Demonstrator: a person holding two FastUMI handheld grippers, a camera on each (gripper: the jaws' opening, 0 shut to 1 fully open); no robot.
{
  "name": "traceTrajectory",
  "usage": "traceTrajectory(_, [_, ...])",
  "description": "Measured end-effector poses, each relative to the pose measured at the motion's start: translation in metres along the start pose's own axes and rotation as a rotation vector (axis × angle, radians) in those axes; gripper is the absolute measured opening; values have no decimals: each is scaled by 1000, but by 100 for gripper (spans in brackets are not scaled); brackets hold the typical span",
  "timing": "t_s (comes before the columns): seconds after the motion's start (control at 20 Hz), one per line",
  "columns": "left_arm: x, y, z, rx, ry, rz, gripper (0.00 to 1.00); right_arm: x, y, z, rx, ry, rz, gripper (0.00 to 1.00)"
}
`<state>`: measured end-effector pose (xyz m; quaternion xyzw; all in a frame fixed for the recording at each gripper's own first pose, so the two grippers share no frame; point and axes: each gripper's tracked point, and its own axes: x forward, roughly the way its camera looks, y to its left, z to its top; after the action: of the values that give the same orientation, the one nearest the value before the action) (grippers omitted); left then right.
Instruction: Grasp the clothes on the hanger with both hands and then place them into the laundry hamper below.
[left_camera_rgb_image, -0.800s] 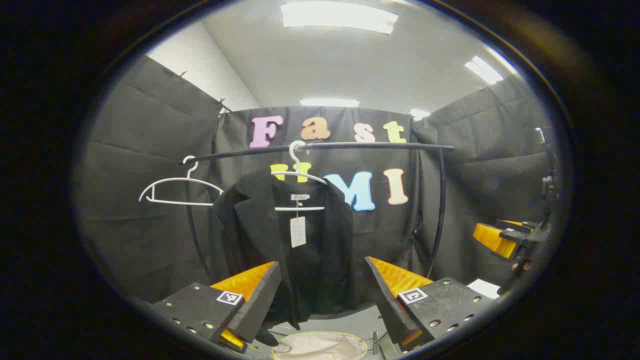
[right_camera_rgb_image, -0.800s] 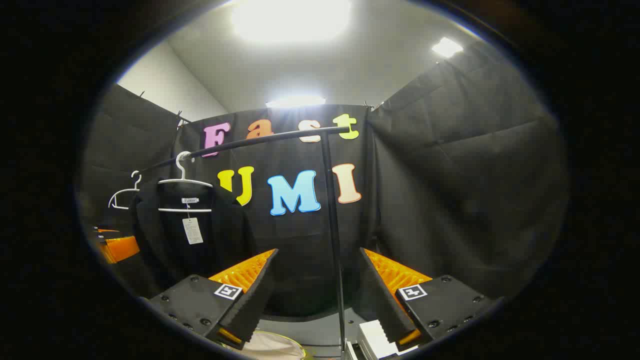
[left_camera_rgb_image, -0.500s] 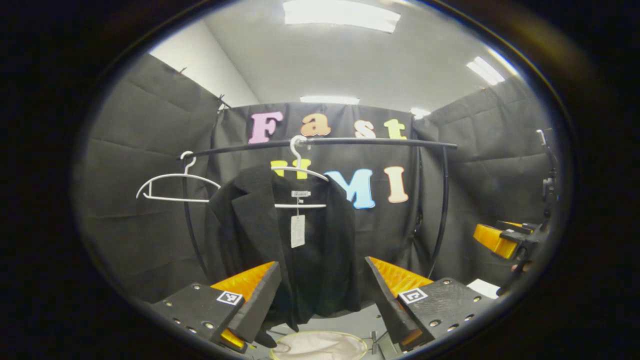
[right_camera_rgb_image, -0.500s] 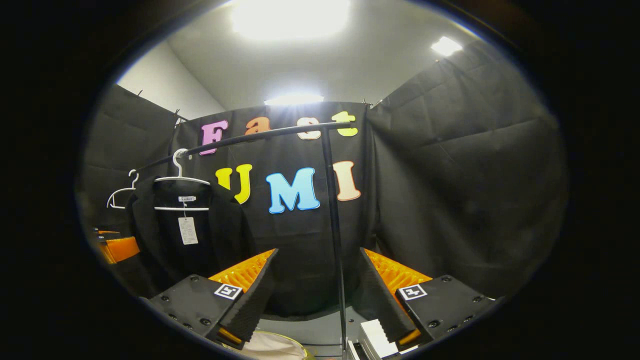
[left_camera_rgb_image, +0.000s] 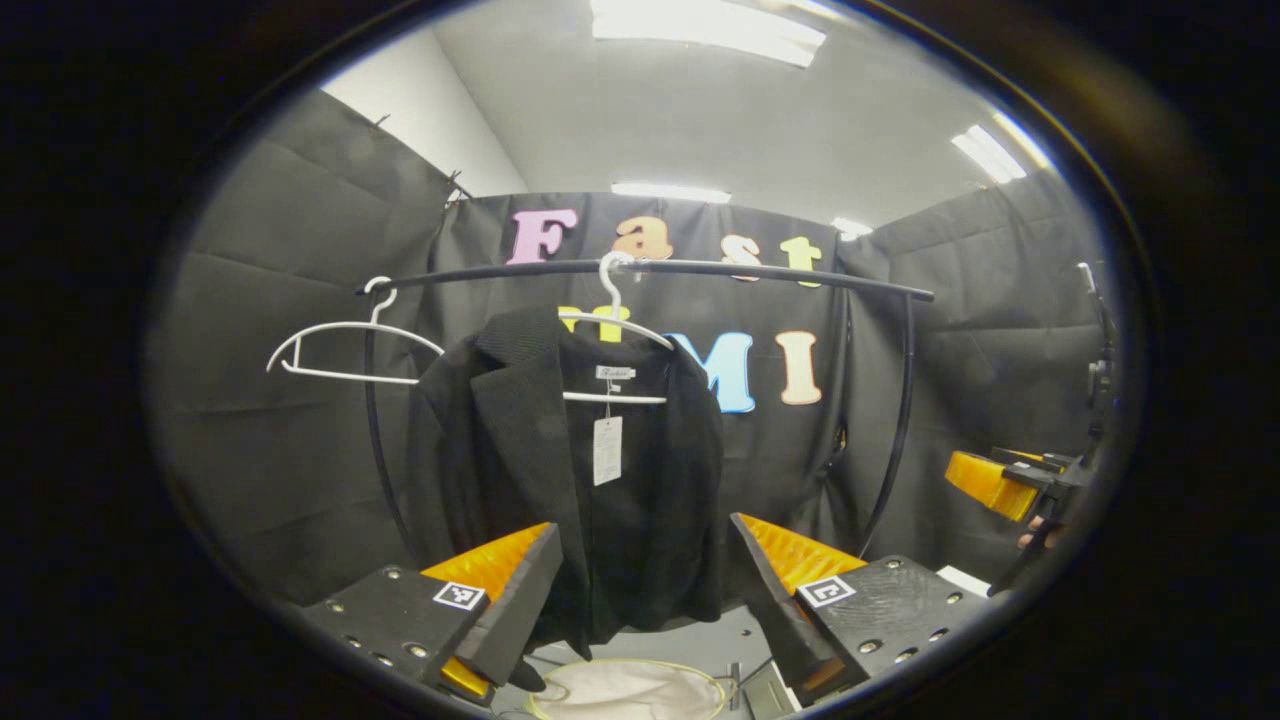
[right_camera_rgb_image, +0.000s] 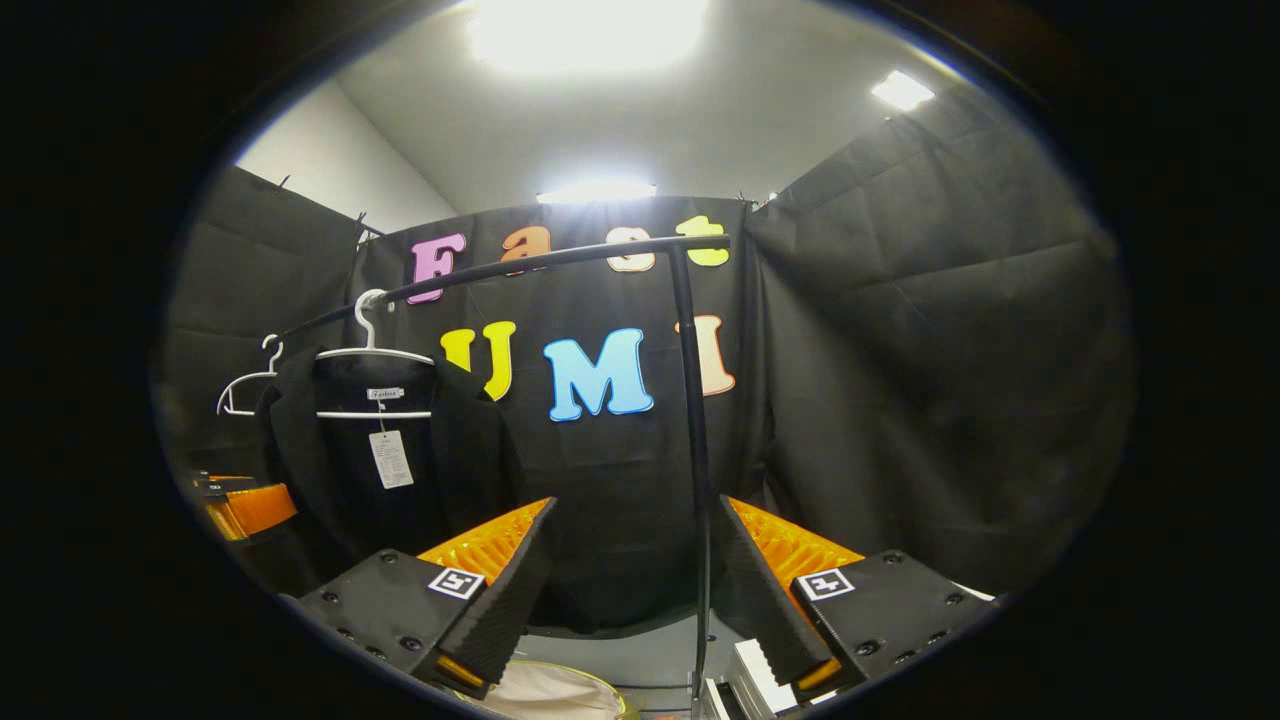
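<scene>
A black jacket (left_camera_rgb_image: 520, 470) with a white tag hangs on a white hanger (left_camera_rgb_image: 620, 325) from the black rail (left_camera_rgb_image: 750, 270). My left gripper (left_camera_rgb_image: 645, 560) stands open in front of the jacket's lower half, apart from it. Below it lies the laundry hamper (left_camera_rgb_image: 630, 690), its pale lining ringed by a yellow rim. In the right gripper view the jacket (right_camera_rgb_image: 330, 470) hangs at the far left, and my right gripper (right_camera_rgb_image: 635, 545) is open, facing the rack's upright post (right_camera_rgb_image: 695, 450). The hamper (right_camera_rgb_image: 550, 690) shows at the bottom edge. The right gripper (left_camera_rgb_image: 1000, 480) also appears at the left gripper view's right edge.
An empty white hanger (left_camera_rgb_image: 340, 350) hangs left of the jacket on the same rail. The rack's curved side posts (left_camera_rgb_image: 895, 420) frame the jacket. White boxes (right_camera_rgb_image: 740, 670) sit on the floor by the rack's foot.
Both views have shifted slightly: the jacket sits a little higher and closer in the left gripper view, and the rack's post has moved right in the right gripper view. Both grippers stay open.
</scene>
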<state>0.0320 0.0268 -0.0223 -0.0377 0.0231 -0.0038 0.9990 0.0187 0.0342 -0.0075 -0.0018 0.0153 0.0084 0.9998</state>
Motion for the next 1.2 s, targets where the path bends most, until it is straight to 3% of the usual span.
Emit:
traceTrajectory(0.35, [0, 37, 0, -35, 15, 80, 98, 8, 31, 2, -10, 31, 44, 97])
traceTrajectory(0.9, [32, 77, 27, -29, 19, 276, 98, 86, 140, -4, 25, 76, 312, 100])
traceTrajectory(1.2, [69, 90, 30, -94, 19, 373, 98, 138, 187, -9, 40, 89, 426, 100])
